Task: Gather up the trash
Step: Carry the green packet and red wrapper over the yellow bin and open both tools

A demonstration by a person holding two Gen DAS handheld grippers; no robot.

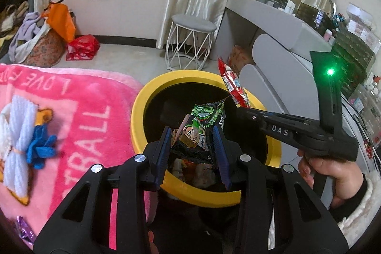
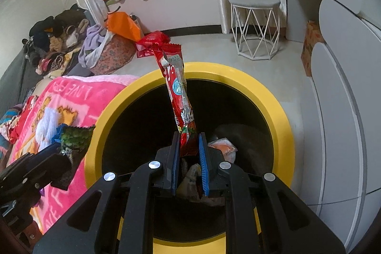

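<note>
Over yellow bin (image 2: 273,101), L gripper (image 1: 193,135) w/ green wrapper (image 1: 204,120), R gripper (image 2: 188,139) w/ red wrapper (image 2: 178,87)

"DAS" on right tongs (image 1: 238,106), "LOVE" and "TBALL" on pink blanket (image 1: 78,111)

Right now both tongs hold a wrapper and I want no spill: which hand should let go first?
Probably the right. Its tongs hold the red wrapper well over the bin mouth; the left tongs hold the green wrapper nearer the rim by the pink blanket.
</note>
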